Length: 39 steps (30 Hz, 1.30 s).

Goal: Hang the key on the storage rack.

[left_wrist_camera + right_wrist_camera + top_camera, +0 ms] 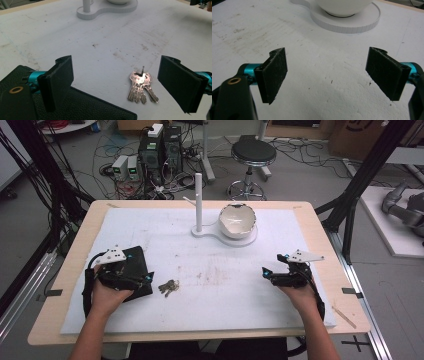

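**A:** What's on the worktop (310,227)?

**Me:** White foam-like mat, grainy, scuffed brown in the middle, on a pale wood board. Near the far edge, centre: a white flat base (227,236) with a thin upright post (198,202) and a round glossy white bowl (237,220) with a jagged rim sitting on the base's wider disc.

**A:** Loose items?

**Me:** Bunch of silver metal keys (140,86) on a ring, lying flat near the near edge, left of centre. Just left of them, a black pouch (134,272), pebbled leather-like grain, flat and roughly rectangular.

**A:** Left side?

**Me:** My left hand-held gripper (116,83) sits low over the pouch's right part, jaws spread wide, nothing between them. Pads are flat black rubbery rectangles on teal mounts. Keys lie on the mat between the pads, nearer the right-hand one in the left gripper view, touching neither. My left hand (107,292) wraps the grip from the near edge, forearm angled in.

**A:** Right?

**Me:** My right hand-held gripper (328,77) is near the right edge, jaws wide apart too, empty, bare mat beneath, pointed toward the bowl. Pads look worn and dusty. Right hand (302,295) holds it low, grey three-cornered plate on top.
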Available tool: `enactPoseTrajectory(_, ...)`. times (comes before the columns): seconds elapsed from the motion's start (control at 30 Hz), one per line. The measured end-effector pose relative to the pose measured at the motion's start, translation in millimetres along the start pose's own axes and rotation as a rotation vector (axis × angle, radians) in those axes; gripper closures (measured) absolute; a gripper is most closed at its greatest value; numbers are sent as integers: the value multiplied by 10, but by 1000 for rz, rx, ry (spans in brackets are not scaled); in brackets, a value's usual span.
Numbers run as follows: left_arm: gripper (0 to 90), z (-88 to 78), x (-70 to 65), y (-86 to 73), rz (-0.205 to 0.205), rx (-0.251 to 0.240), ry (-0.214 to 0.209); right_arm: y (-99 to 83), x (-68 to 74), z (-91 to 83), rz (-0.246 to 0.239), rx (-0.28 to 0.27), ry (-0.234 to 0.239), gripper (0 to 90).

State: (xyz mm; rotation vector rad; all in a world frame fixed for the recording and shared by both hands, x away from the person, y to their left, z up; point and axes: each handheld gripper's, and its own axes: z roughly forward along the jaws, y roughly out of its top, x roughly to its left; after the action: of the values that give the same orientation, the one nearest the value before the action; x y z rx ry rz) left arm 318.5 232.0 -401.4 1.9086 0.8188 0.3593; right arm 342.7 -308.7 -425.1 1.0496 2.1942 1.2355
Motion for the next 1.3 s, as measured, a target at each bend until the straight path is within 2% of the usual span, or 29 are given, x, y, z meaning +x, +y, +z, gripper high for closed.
enactPoseTrajectory(0.27,135,69,-19,32,-12,13,-31,-16,-18,2,10,10,11,179)
enactPoseTrajectory(0.47,135,188,-128,50,19,44,-66,-10,-2,-14,6,6,13,179)
enactPoseTrajectory(0.5,144,251,-171,58,25,59,-79,-9,0,-20,5,11,15,179)
enactPoseTrajectory(0.57,191,282,-186,60,34,69,-96,-11,-2,-22,8,7,16,179)
enactPoseTrajectory(0.6,216,354,-224,63,41,90,-115,-11,-8,-22,6,7,12,179)
enactPoseTrajectory(0.67,239,389,-241,65,43,101,-116,-14,-12,-17,11,10,13,179)
enactPoseTrajectory(0.73,316,473,-265,67,51,131,-126,-17,-16,-9,10,15,10,179)
enactPoseTrajectory(0.87,433,572,-275,62,32,155,-142,-21,-10,8,4,26,14,179)
enactPoseTrajectory(1.03,529,663,-307,49,49,203,-150,-21,-3,18,-2,31,16,179)
enactPoseTrajectory(1.2,655,698,-325,46,65,220,-133,-22,-2,20,-4,33,14,179)
enactPoseTrajectory(1.27,659,722,-330,43,62,226,-135,-22,0,22,-2,34,14,179)
enactPoseTrajectory(1.3,688,743,-337,38,70,240,-137,-23,0,24,-2,36,14,179)
